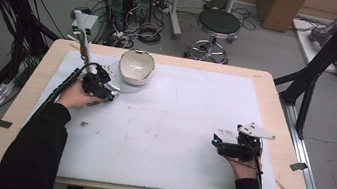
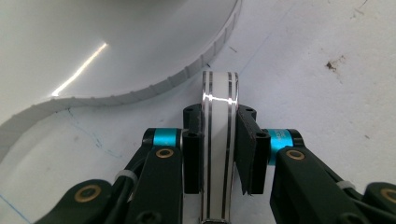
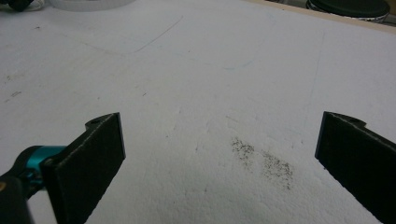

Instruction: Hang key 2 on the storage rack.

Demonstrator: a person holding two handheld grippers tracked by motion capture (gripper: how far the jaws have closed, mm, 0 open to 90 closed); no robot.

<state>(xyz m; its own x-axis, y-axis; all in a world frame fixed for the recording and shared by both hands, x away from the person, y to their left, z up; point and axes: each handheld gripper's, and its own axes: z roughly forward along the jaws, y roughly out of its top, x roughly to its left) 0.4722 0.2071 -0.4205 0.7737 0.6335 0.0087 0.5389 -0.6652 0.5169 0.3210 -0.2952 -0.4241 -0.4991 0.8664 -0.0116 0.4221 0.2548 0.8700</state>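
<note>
A white bowl [image 1: 136,67] with a ribbed rim stands at the back left of the white mat [image 1: 177,121]. Just to its front left, my left gripper [image 1: 109,90] is shut on a narrow white strip [image 2: 219,93] with thin dark lines along both edges. The strip stands on edge between the pads, and its far end reaches toward the bowl [image 2: 116,42]. What the strip belongs to I cannot tell. At the mat's front right, my right gripper [image 1: 217,142] rests open; its jaws [image 3: 224,126] stand wide apart over bare mat, holding nothing.
The mat covers a wooden table [image 1: 276,105]. Dark specks [image 3: 266,161] lie on the mat just ahead of my right gripper, and a small dark crumb [image 1: 84,124] sits near the left forearm. A white upright fixture [image 1: 84,26] stands off the back left corner.
</note>
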